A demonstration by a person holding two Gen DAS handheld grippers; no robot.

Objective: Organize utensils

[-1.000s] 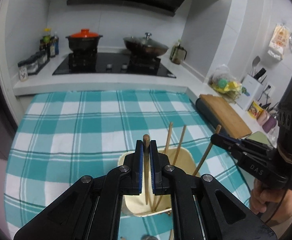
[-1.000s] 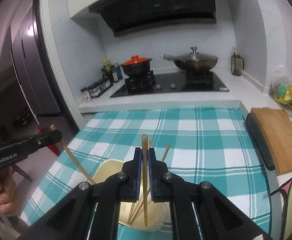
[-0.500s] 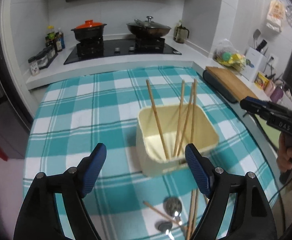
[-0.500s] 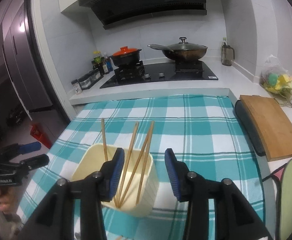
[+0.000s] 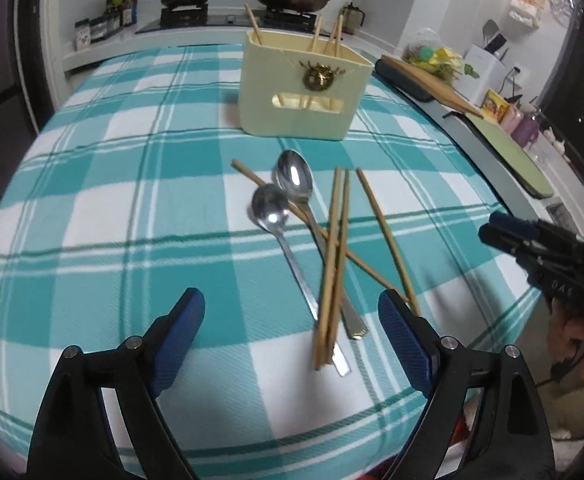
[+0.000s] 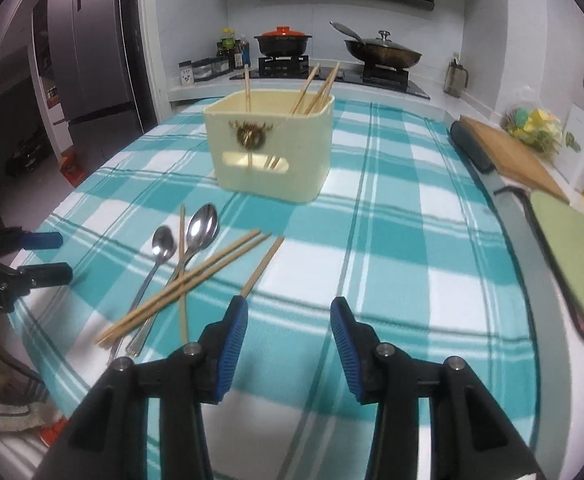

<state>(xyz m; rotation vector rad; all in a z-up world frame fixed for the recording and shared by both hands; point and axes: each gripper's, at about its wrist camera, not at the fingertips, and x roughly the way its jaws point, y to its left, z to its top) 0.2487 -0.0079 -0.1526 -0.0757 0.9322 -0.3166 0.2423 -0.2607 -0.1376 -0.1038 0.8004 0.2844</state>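
A cream holder (image 5: pixel 303 92) stands on the teal checked cloth with several wooden chopsticks upright in it; it also shows in the right wrist view (image 6: pixel 270 148). In front of it lie two metal spoons (image 5: pixel 288 216) (image 6: pixel 196 240) and several loose chopsticks (image 5: pixel 337 256) (image 6: pixel 196 280), crossed in a pile. My left gripper (image 5: pixel 291 320) is open and empty, low over the near end of the pile. My right gripper (image 6: pixel 288 326) is open and empty, just right of the pile, with one chopstick's end by its left finger.
The cloth-covered table (image 6: pixel 411 240) ends at its front edge just below both grippers. A wooden cutting board (image 6: pixel 511 156) and a green mat (image 6: pixel 571 252) lie on the right counter. A stove with an orange-lidded pot (image 6: pixel 282 42) and a wok (image 6: pixel 381 54) stands behind.
Both grippers opened, leaving their chopsticks in the holder, then drew back and down towards the table's front. The spoons and loose chopsticks have come into view.
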